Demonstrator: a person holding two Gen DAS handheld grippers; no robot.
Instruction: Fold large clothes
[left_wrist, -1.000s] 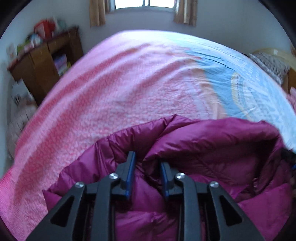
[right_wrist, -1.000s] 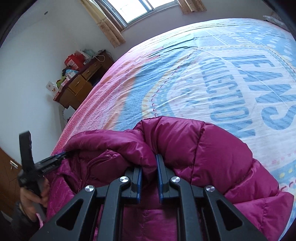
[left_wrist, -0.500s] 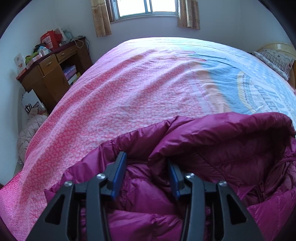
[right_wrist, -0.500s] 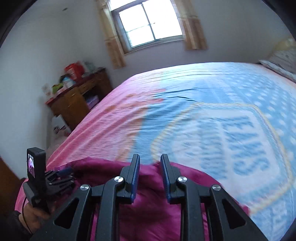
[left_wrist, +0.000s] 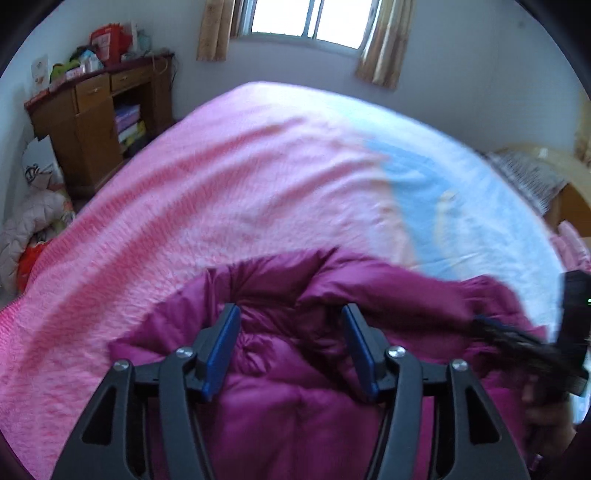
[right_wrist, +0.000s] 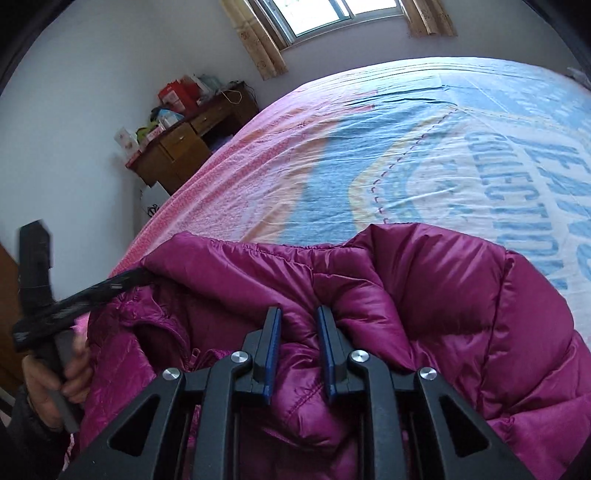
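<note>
A magenta puffer jacket (left_wrist: 280, 373) lies bunched at the near edge of the bed; it also shows in the right wrist view (right_wrist: 443, 314). My left gripper (left_wrist: 290, 315) is open wide, its jaws spread just above the jacket and holding nothing. My right gripper (right_wrist: 297, 314) has its jaws close together with a fold of the jacket pinched between them. The right gripper also shows at the right edge of the left wrist view (left_wrist: 517, 336), and the left gripper at the left of the right wrist view (right_wrist: 125, 280), touching the jacket's edge.
The bed (left_wrist: 240, 184) has a pink and blue printed cover (right_wrist: 424, 155). A wooden desk (left_wrist: 99, 122) with clutter stands at the far left by the window (left_wrist: 306, 18). Bags and clothes (left_wrist: 33, 229) lie on the floor. A pillow (left_wrist: 528, 177) lies at the far right.
My left gripper has opened wider and let go of the jacket. My right gripper, free above the jacket half a second ago, has dropped back and closed on a fold.
</note>
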